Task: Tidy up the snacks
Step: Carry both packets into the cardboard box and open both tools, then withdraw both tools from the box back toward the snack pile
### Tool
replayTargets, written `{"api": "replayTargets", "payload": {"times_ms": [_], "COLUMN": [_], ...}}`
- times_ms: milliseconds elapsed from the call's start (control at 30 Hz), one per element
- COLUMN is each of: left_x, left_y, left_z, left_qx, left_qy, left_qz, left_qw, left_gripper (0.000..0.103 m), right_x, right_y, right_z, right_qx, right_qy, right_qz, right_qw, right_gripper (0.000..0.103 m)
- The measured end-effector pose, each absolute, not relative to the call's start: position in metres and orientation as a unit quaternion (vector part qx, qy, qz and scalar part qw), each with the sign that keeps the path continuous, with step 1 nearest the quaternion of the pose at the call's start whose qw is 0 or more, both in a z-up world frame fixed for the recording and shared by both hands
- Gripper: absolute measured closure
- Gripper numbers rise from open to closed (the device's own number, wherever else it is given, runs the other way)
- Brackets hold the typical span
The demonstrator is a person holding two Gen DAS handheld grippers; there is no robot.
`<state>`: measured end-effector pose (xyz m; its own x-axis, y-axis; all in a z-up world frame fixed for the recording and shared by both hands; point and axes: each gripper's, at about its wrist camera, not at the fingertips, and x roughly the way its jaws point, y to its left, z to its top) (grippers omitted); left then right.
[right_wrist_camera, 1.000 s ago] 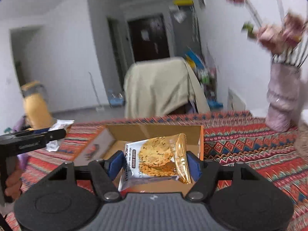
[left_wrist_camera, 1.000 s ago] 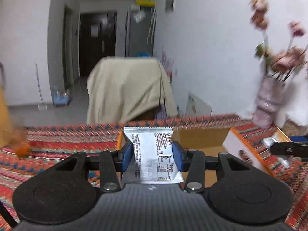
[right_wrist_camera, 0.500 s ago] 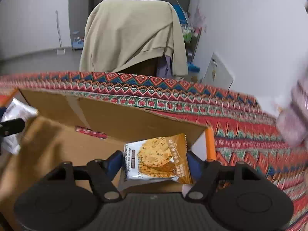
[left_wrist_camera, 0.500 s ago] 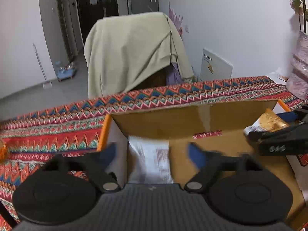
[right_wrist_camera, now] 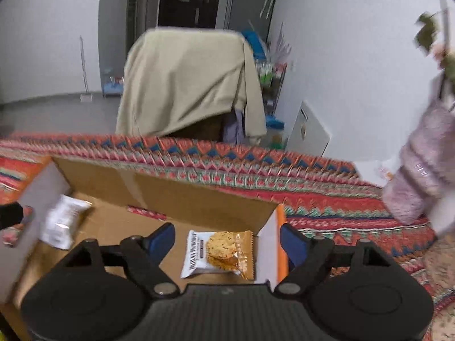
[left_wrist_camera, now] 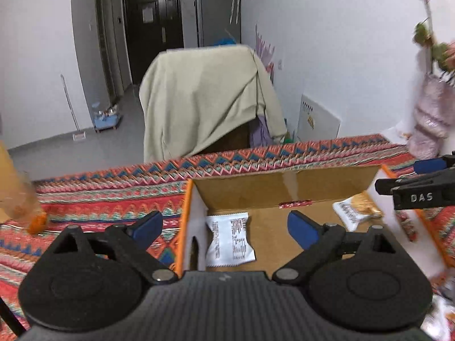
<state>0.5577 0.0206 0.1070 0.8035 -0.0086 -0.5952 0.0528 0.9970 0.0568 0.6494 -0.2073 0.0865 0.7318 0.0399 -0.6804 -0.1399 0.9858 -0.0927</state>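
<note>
An open cardboard box [left_wrist_camera: 284,190] with orange edges sits on the patterned tablecloth. A white snack packet [left_wrist_camera: 229,238] lies on the box floor at its left wall. My left gripper [left_wrist_camera: 226,227] is open and empty above it. A gold cookie packet [right_wrist_camera: 220,251] lies at the box's right wall [right_wrist_camera: 267,236]. My right gripper [right_wrist_camera: 227,241] is open and empty over it. The cookie packet [left_wrist_camera: 355,209] and the right gripper's finger [left_wrist_camera: 412,191] show at the right of the left wrist view. The white packet [right_wrist_camera: 64,220] shows at the left of the right wrist view.
A pink vase [right_wrist_camera: 421,170] with flowers stands on the table right of the box. An orange-yellow bottle [left_wrist_camera: 17,196] stands at the far left. A chair draped in beige cloth [left_wrist_camera: 204,99] is behind the table's far edge.
Both grippers moved over the box, opened and let go of their packets. The white packet now lies at the box's left side and the cookie packet at its right side.
</note>
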Motion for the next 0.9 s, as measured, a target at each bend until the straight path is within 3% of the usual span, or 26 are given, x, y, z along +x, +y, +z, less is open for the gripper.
{"api": "replayTargets", "payload": {"times_ms": [167, 367, 467, 900], "left_x": [0.484, 0.371, 0.312, 0.125], "left_y": [0.022, 0.026, 0.032, 0.055], "left_z": [0.154, 0.180, 0.174, 0.079], "left_qx": [0.033, -0.008, -0.023, -0.062], "left_qy": [0.274, 0.239, 0.223, 0.175], "left_qz": [-0.027, -0.036, -0.052, -0.053], "left_qw": [0.961, 0.970, 0.973, 0.981], "left_gripper": [0.002, 0.000, 0.000, 0.000], "right_x": [0.571, 0.464, 0.404, 0.177], "right_y": [-0.221, -0.236, -0.245, -0.259], "right_z": [0.140, 0.179, 0.180, 0.105], "right_qx": [-0.050, -0.004, 0.003, 0.047], "right_qy": [0.315, 0.272, 0.243, 0.177], "right_qz": [0.062, 0.090, 0.104, 0.158], "right_qw": [0.946, 0.958, 0.964, 0.970], "right_gripper": [0.012, 0.010, 0.000, 0.000]}}
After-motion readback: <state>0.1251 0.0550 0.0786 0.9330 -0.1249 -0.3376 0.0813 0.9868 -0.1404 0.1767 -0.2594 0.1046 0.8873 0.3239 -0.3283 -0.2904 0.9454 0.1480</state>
